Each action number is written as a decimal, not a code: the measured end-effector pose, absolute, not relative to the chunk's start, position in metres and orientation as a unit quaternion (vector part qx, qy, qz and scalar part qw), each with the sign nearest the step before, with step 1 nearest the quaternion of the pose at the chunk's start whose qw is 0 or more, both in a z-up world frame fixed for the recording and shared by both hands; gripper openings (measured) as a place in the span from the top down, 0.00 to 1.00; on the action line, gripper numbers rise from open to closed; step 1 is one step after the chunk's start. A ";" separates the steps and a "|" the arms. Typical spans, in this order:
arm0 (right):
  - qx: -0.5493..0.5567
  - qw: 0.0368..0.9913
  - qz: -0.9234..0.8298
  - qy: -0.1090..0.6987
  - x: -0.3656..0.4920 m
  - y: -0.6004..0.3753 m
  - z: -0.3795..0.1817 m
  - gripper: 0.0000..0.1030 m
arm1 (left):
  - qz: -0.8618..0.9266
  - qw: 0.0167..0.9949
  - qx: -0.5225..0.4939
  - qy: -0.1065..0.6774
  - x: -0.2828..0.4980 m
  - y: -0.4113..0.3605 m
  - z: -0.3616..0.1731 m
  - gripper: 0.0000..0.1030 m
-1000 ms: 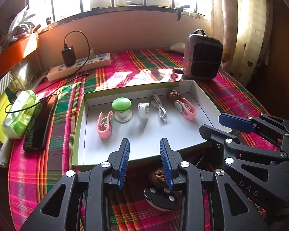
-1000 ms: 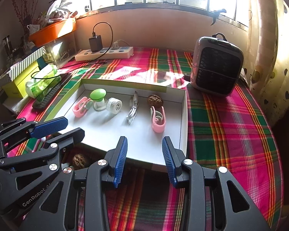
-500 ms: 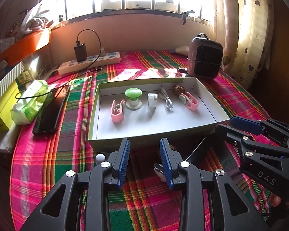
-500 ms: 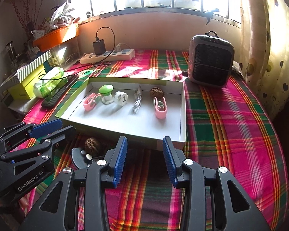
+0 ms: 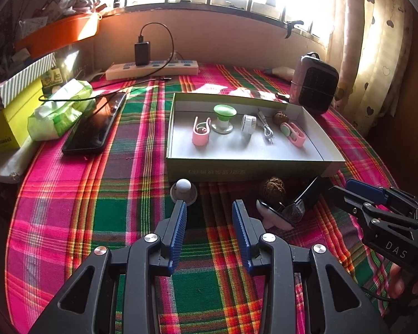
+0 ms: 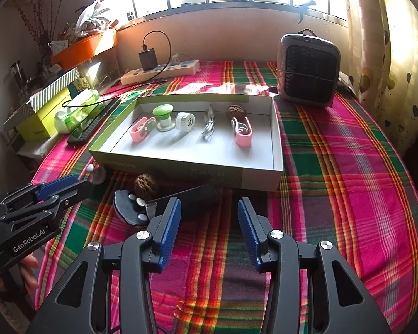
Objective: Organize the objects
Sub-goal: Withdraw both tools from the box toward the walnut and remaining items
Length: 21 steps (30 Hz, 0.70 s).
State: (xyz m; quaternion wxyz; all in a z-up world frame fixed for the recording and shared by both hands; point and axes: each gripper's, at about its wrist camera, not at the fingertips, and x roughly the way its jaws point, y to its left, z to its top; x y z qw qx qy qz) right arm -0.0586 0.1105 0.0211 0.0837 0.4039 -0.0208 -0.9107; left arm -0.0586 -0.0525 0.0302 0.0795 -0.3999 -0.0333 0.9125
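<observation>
A shallow grey box (image 5: 253, 167) (image 6: 181, 167) holds two pink clips, a green-topped knob (image 5: 224, 112), a white cylinder, a cable and a walnut. On the cloth in front of it lie a white ball-topped knob (image 5: 183, 188) (image 6: 96, 173), a walnut (image 5: 273, 185) (image 6: 145, 183), a dark pad with silver buttons (image 6: 131, 207) (image 5: 276, 215) and a black flat piece (image 6: 193, 194). My left gripper (image 5: 209, 208) (image 6: 61, 189) hovers just short of the white knob, jaws opening and empty. My right gripper (image 6: 209, 208) (image 5: 362, 194) is near the black piece, jaws opening and empty.
A phone (image 5: 94, 128), a green tissue pack (image 5: 60, 108) and a yellow box (image 5: 8, 122) lie at the left. A power strip (image 5: 153, 68) sits at the back, and a small heater (image 6: 308, 71) at the back right. A hand (image 6: 28, 267) holds the left gripper.
Both grippers have drawn back from over the box toward the table's near side. The loose items in front of the box have come into full view. Both pairs of jaws stand slightly wider.
</observation>
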 end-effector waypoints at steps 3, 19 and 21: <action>0.406 0.087 -0.909 -0.029 -0.060 0.107 0.019 0.47 | 0.912 0.080 -0.400 -0.039 -0.055 -0.057 0.027 0.68; 0.420 0.071 -0.903 -0.064 -0.077 0.092 0.009 0.40 | 0.905 0.095 -0.411 -0.051 -0.051 -0.065 0.017 0.68; 0.417 0.066 -0.905 -0.056 -0.078 0.089 0.009 0.40 | 0.905 0.099 -0.411 -0.050 -0.051 -0.064 0.017 0.68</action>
